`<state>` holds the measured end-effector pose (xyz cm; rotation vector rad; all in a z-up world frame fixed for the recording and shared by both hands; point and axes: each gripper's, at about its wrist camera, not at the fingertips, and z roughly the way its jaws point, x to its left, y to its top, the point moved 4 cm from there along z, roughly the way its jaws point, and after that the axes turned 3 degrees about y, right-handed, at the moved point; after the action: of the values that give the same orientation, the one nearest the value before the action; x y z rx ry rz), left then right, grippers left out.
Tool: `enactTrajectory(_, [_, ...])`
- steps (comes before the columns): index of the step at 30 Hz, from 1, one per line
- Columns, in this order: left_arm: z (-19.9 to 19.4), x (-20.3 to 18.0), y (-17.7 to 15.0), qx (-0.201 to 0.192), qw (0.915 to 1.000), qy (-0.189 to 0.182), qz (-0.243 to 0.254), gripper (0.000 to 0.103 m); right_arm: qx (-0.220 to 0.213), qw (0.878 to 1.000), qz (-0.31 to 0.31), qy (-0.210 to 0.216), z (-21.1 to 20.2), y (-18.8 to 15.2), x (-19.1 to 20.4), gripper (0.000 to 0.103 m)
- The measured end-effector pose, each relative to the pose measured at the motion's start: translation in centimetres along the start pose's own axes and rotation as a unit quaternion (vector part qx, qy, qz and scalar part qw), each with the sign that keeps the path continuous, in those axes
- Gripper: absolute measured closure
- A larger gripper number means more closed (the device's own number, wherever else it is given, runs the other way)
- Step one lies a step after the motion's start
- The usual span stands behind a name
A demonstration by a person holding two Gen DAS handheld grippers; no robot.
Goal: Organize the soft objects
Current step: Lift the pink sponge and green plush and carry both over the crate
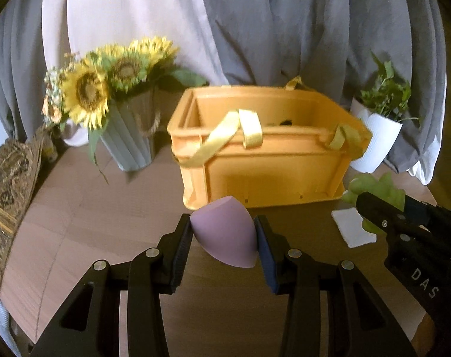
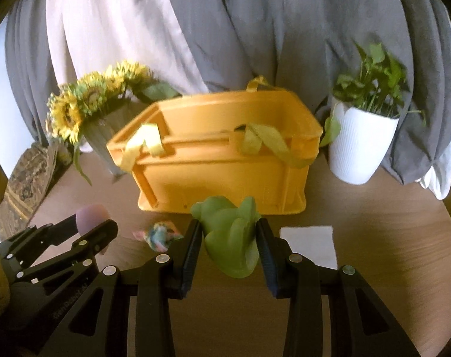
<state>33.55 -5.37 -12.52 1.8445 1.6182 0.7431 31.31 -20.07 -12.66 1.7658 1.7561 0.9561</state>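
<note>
The left gripper point(image 1: 224, 242) pinches a purple egg-shaped sponge point(image 1: 225, 235) between its pads, lifted in front of the yellow crate point(image 1: 264, 160). The right gripper point(image 2: 229, 245) is clamped on a soft green toy point(image 2: 230, 235) (its exact shape is hard to tell), also held just in front of the crate. On the counter point(image 2: 389, 208) before the crate lie a small pastel knotted rope toy point(image 2: 160, 235) and, further right, a white cloth square point(image 2: 310, 245). Left of the crate stands a vase of sunflowers point(image 1: 106, 89); right of it, a white potted plant point(image 2: 362, 145). Yellow ribbons point(image 1: 225, 136) drape over the crate's near rim.
</note>
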Motion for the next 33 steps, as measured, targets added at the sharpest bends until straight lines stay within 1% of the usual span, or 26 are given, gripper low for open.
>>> enactTrajectory(7, [-1.9, 0.3, 2.5, -0.042, 0.9991, -0.003, 0.009, 0.061, -0.039, 0.999, 0.009, -0.005, -1.8, 2.0, 0.3, 0.064])
enactTrajectory(13, [-2.9, 0.4, 4.0, -0.07, 0.9974, -0.008, 0.015, 0.061, -0.068, 0.998, 0.011, -0.013, -3.1, 3.7, 0.5, 0.064])
enactTrajectory(17, [-3.6, 0.2, 5.1, -0.088, 0.9958, -0.02, 0.015, 0.061, -0.086, 0.996, 0.011, -0.018, -4.0, 4.6, 0.5, 0.064])
enactTrajectory(20, [-4.2, 0.1, 6.1, -0.102, 0.9942, -0.029, 0.018, 0.061, -0.101, 0.995, 0.011, -0.021, -4.5, 5.4, 0.5, 0.064])
enactTrajectory(33, [-6.1, 0.0, 10.0, -0.165, 0.9851, -0.036, 0.029, 0.061, -0.156, 0.987, 0.008, -0.019, -6.3, 8.6, 0.9, 0.064])
